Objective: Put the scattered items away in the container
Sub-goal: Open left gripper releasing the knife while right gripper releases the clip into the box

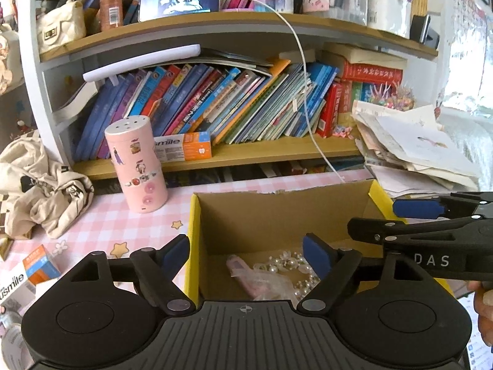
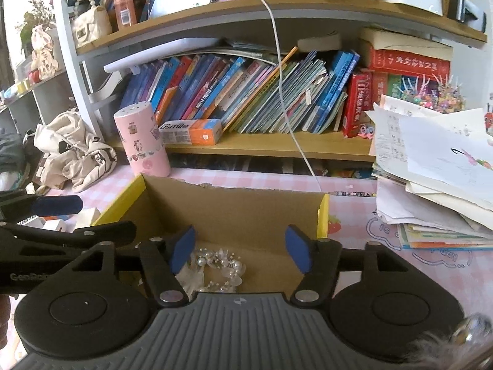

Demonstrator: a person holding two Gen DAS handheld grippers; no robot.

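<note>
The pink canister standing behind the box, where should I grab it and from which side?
Probably grip the pink canister around its middle, jaws horizontal across its round sides, coming from the front left past the cardboard box. It stands upright, with the bookshelf close behind it, so the rear is blocked.

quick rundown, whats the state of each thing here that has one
left gripper: open, nothing between its pads
right gripper: open, nothing held
cardboard box: open top, holds a pearl string and a pink packet
pink canister: upright beside the box
phone: screen lit, cable plugged in
toothpaste box: lying flat on the shelf
</note>
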